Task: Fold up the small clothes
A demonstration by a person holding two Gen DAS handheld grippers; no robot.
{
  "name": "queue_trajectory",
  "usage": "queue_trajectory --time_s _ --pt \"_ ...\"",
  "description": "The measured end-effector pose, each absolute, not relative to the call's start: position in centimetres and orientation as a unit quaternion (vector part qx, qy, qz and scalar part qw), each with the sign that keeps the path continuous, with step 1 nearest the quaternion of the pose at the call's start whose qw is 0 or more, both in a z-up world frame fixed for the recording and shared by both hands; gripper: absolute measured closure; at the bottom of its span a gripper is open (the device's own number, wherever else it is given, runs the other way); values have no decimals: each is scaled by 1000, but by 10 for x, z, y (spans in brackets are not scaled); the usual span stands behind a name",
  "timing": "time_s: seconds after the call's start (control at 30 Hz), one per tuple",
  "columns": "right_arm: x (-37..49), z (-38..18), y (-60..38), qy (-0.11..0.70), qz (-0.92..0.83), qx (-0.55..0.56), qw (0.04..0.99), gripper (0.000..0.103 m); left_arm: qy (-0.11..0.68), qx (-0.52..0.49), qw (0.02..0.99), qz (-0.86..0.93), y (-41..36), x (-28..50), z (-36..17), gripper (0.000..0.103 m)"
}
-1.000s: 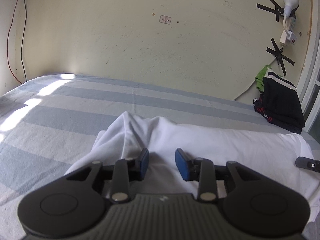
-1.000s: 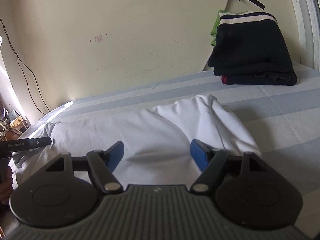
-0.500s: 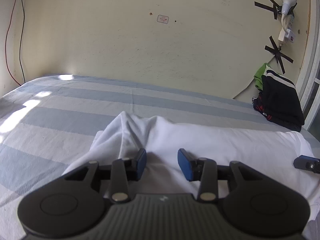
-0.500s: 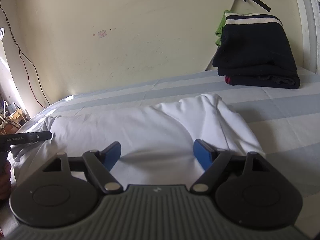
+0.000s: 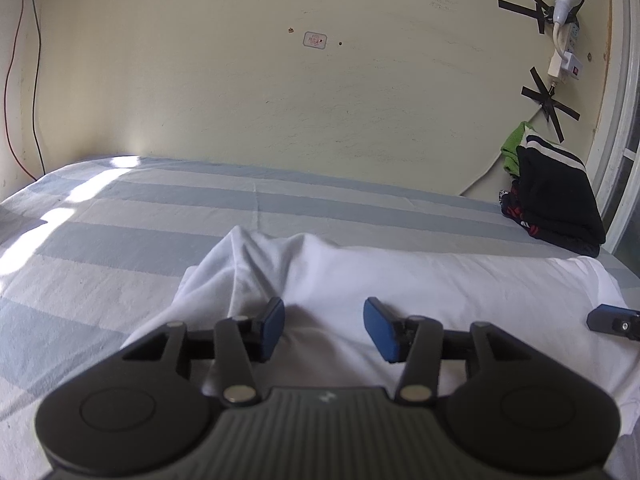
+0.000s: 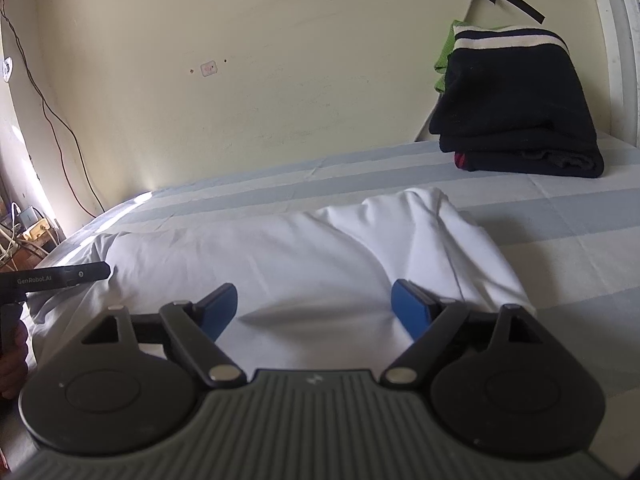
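A white garment (image 5: pixel 420 288) lies spread across the striped bed, with a bunched fold at its left end in the left wrist view. It also shows in the right wrist view (image 6: pixel 288 256), with a raised fold at its right end. My left gripper (image 5: pixel 324 330) is open and empty just above the cloth. My right gripper (image 6: pixel 314 310) is wide open and empty over the garment's near edge. The right gripper's finger tip (image 5: pixel 612 322) shows at the right edge of the left wrist view, and the left gripper's finger (image 6: pixel 60 276) at the left of the right wrist view.
A stack of folded dark clothes (image 5: pixel 556 196) with a green piece behind it sits at the bed's far right corner by the wall, also in the right wrist view (image 6: pixel 516 112). The blue and grey striped sheet (image 5: pixel 160 216) stretches to the wall. Cables hang on the left wall.
My left gripper's jaws have opened wider over the cloth. Both grippers have pulled back slightly. The garment has not moved.
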State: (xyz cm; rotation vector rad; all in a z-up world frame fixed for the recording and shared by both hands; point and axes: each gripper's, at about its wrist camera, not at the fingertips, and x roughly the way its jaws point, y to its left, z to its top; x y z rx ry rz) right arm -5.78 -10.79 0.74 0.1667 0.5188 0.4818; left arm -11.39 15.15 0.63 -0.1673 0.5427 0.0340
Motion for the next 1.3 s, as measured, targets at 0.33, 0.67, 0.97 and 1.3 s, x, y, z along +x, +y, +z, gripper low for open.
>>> queue_trajectory --time_s 0.33,0.67,0.97,1.3 --pt "-65 9 -107 256 231 77 935 17 275 -53 959 29 143 -113 6 56" --pt "-117 -2 -121 258 245 149 923 17 288 -7 954 84 116 -146 4 44" --pt "-115 -1 -117 254 245 137 926 16 281 -50 953 106 123 -164 4 43" --pt "-111 -3 -136 260 280 172 908 17 274 -71 955 94 131 -161 5 46"
